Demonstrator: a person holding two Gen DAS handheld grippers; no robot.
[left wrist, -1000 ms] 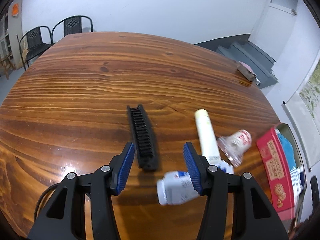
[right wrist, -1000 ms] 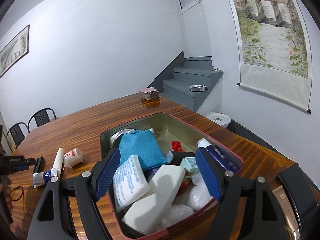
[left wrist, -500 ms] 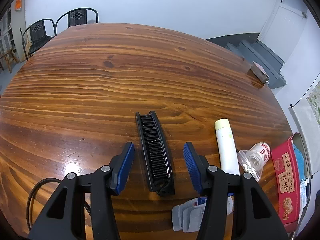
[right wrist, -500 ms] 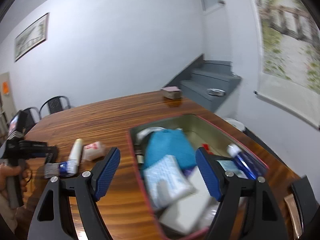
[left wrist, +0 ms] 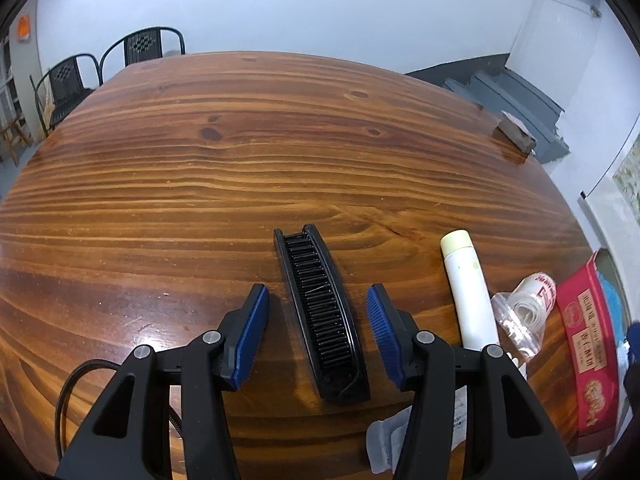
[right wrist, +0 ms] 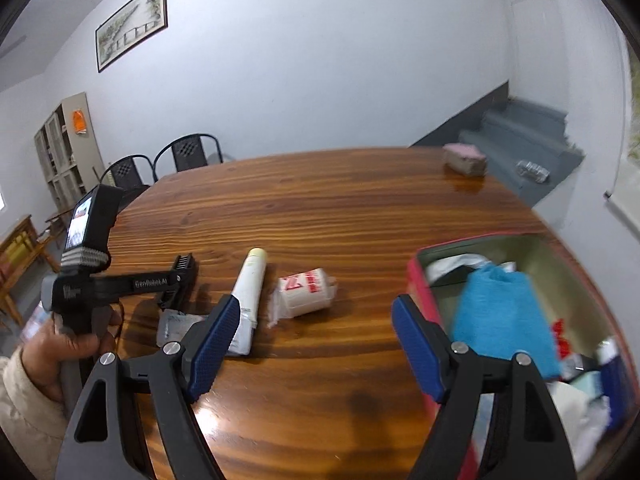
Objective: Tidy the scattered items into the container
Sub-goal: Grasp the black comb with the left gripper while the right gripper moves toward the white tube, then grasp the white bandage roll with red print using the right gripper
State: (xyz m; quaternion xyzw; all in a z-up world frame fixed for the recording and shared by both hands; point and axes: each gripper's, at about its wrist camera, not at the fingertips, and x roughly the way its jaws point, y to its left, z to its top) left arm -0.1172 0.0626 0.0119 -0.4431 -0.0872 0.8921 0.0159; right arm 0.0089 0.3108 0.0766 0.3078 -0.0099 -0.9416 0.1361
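Note:
A black comb [left wrist: 308, 264] lies on the wooden table [left wrist: 200, 160] between the blue pads of my left gripper [left wrist: 316, 296]. Its jaws are closing, and neither pad touches the comb. To the right lie a white tube [left wrist: 466, 284], a bagged white roll [left wrist: 528, 304] and a pale sachet [left wrist: 384, 440]. The red tin [left wrist: 588, 352] stands at the far right. In the right wrist view my right gripper [right wrist: 316, 304] hovers open and empty over bare table, between the tube [right wrist: 252, 280], the roll [right wrist: 306, 290] and the tin [right wrist: 420, 280], which holds a blue cloth [right wrist: 500, 312] and several other items.
A person's hand [right wrist: 68, 344] holds the left gripper at the table's left side. A pink-topped block [right wrist: 466, 160] sits near the far right edge. Two black chairs [left wrist: 140, 48] stand beyond the far end. Grey stairs [right wrist: 520, 140] rise at the right. A cable [left wrist: 68, 392] trails near the left gripper.
The right wrist view has swung left, from over the tin to the items on the table. My left gripper has shifted so that the comb now lies between its jaws.

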